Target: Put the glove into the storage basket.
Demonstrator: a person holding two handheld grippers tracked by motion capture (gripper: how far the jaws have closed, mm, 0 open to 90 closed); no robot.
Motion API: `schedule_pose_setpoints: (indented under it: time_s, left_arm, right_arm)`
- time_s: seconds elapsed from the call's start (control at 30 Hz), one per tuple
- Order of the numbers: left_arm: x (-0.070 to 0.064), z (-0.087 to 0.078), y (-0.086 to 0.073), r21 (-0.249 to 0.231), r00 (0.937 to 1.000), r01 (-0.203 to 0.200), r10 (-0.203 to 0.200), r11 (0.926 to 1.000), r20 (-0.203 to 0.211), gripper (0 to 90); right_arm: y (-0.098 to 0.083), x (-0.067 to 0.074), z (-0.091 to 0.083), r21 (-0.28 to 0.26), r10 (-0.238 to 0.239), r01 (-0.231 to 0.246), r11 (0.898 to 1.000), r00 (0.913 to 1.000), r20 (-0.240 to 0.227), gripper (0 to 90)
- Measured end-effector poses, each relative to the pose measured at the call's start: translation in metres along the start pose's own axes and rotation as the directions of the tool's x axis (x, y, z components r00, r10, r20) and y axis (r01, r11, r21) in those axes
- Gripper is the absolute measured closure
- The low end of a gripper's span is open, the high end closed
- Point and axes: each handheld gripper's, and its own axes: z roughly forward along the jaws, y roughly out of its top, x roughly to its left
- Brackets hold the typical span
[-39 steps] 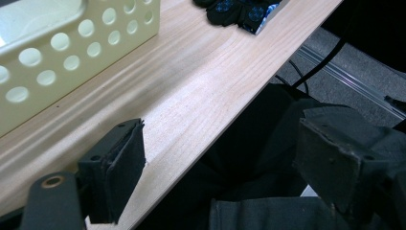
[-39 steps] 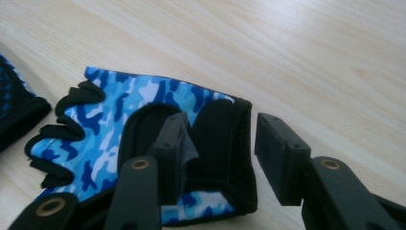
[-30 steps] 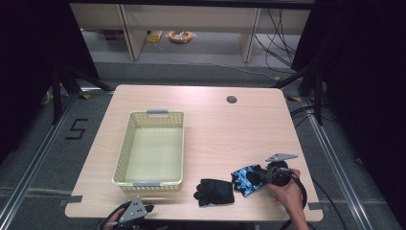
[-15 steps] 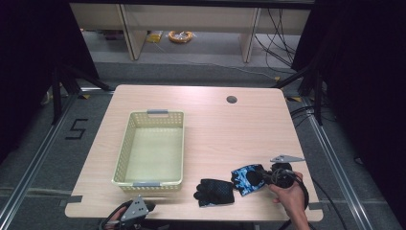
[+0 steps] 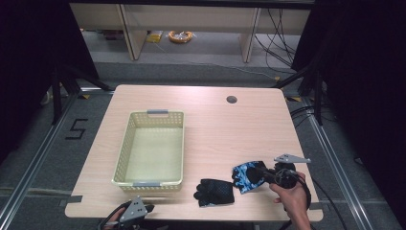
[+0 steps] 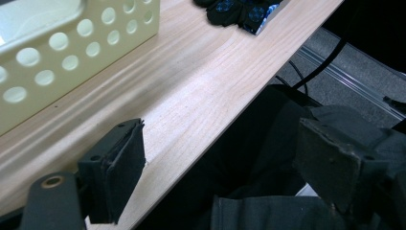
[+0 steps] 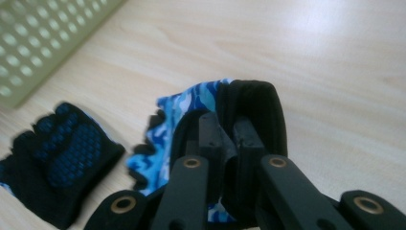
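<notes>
A blue camouflage glove (image 5: 243, 178) (image 7: 189, 103) lies near the table's front right. My right gripper (image 5: 254, 172) (image 7: 227, 129) is shut on its black cuff, which bulges up around the jaw tips. Just left of it a black glove (image 5: 215, 191) (image 7: 62, 153) with blue grip dots lies flat on the wood. My left gripper (image 5: 136, 211) (image 6: 225, 163) hangs open at the table's front edge, left of the gloves, with nothing between its pads. Both gloves (image 6: 234, 12) also appear far off in the left gripper view.
A cream perforated basket (image 5: 148, 183) (image 6: 72, 43) (image 7: 28, 43) stands on the left half of the wooden table (image 5: 215, 124). A round cable hole (image 5: 231, 99) sits at the back right. Cables and dark floor rails flank the table.
My right gripper has edged slightly to the right with the blue glove's cuff between its jaws. The left gripper has stayed put.
</notes>
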Motion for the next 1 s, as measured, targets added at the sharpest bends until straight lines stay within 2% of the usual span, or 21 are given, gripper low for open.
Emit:
schedule_pose_setpoints:
  time_s: [0.03,0.07,0.1,0.13,0.17,0.2,0.27,0.37,0.4,0.43,0.47,0.5,0.53,0.63,0.67,0.77,0.8,0.83,0.9,0.93,1.0]
  left_arm:
    - [0.000,-0.001,0.000,0.008,0.9999,0.012,-0.012,0.9999,-0.003,17.5]
    - [0.000,-0.001,0.000,0.008,0.9999,0.012,-0.012,0.9999,-0.003,17.5]
    - [0.003,-0.002,0.001,0.023,0.9997,-0.023,0.023,0.9995,0.000,17.5]
    - [0.000,0.001,0.001,-0.015,0.9999,0.016,-0.016,0.9998,0.004,17.6]
    - [0.000,0.001,0.001,-0.015,0.9999,0.016,-0.016,0.9998,0.004,17.6]
    - [-0.001,0.000,0.001,0.007,1.0000,0.005,-0.005,1.0000,-0.003,17.5]
    - [-0.002,0.001,0.001,-0.011,1.0000,0.003,-0.003,0.9999,0.005,17.6]
    - [-0.002,0.002,0.001,-0.016,1.0000,0.008,-0.008,0.9998,0.004,17.6]
    - [-0.002,0.002,0.002,-0.013,0.9999,0.014,-0.014,0.9998,0.010,17.6]
    - [-0.002,0.002,0.002,-0.013,0.9999,0.014,-0.014,0.9998,0.010,17.6]
    - [-0.001,0.002,0.002,-0.003,0.9999,-0.012,0.012,0.9999,-0.004,17.6]
    - [0.000,0.001,0.002,0.020,0.9997,-0.024,0.024,0.9995,-0.003,17.7]
    - [-0.001,0.003,0.000,0.019,1.0000,-0.008,0.008,0.9998,-0.004,17.7]
    - [-0.001,0.002,0.000,0.005,1.0000,0.002,-0.002,1.0000,-0.005,17.9]
    - [0.001,0.001,0.002,-0.011,0.9997,-0.005,0.005,0.9999,-0.023,18.2]
    - [0.000,0.001,0.006,-0.033,0.9994,0.004,-0.005,0.9995,-0.034,18.7]
    - [-0.001,0.004,0.007,-0.060,0.9994,0.018,-0.020,0.9980,-0.029,18.8]
    - [0.001,0.003,0.009,-0.040,0.9992,-0.026,0.025,0.9989,-0.031,18.9]
    - [-0.001,0.006,0.009,-0.054,0.9994,-0.010,0.008,0.9985,-0.033,18.8]
    - [-0.001,0.009,0.012,-0.030,0.9993,-0.022,0.021,0.9993,-0.031,18.8]
    - [-0.003,0.012,0.015,-0.039,0.9993,-0.030,0.029,0.9988,-0.023,18.8]
  right_arm:
    - [0.002,-0.002,-0.002,-0.022,-0.031,0.031,0.999,0.9995,-0.004,85.8]
    - [0.002,-0.002,-0.002,-0.022,-0.031,0.031,0.999,0.9995,-0.004,85.8]
    - [0.003,0.002,-0.006,-0.030,-0.008,0.008,1.000,1.0000,0.000,85.8]
    - [0.006,0.001,-0.012,-0.058,-0.021,0.022,0.998,0.9997,0.007,85.8]
    - [0.006,0.001,-0.014,-0.070,-0.020,0.021,0.997,0.9998,0.002,85.8]
    - [0.006,0.004,-0.018,-0.066,0.031,-0.032,0.997,0.9995,-0.008,85.9]
    - [0.007,0.001,-0.019,-0.102,-0.014,0.014,0.995,0.9999,-0.002,85.8]
    - [0.008,0.001,-0.024,-0.099,-0.010,0.009,0.995,0.9999,-0.008,85.8]
    - [0.007,0.007,-0.027,-0.122,0.046,-0.051,0.991,0.9978,-0.048,85.8]
    - [0.007,0.007,-0.027,-0.122,0.046,-0.051,0.991,0.9978,-0.048,85.8]
    - [0.009,0.012,-0.033,-0.155,0.057,-0.066,0.986,0.9963,-0.064,85.9]
    - [0.010,0.010,-0.034,-0.181,0.009,-0.022,0.983,0.9976,-0.069,85.9]
    - [0.010,0.016,-0.038,-0.179,0.058,-0.071,0.981,0.9953,-0.078,85.9]
    - [0.013,0.020,-0.043,-0.212,0.019,-0.039,0.977,0.9951,-0.097,85.9]
    - [0.014,0.030,-0.047,-0.219,0.035,-0.064,0.974,0.9901,-0.136,85.9]
    - [0.015,0.042,-0.046,-0.245,0.006,-0.050,0.968,0.9844,-0.176,85.9]
    - [0.015,0.046,-0.046,-0.249,0.013,-0.061,0.967,0.9815,-0.191,85.9]
    - [0.014,0.049,-0.045,-0.255,0.005,-0.058,0.965,0.9793,-0.202,85.9]
    - [0.013,0.053,-0.044,-0.244,0.012,-0.066,0.968,0.9768,-0.214,85.9]
    - [0.011,0.058,-0.040,-0.254,-0.003,-0.058,0.966,0.9724,-0.233,85.9]
    - [0.009,0.064,-0.036,-0.237,0.015,-0.078,0.968,0.9661,-0.258,85.8]
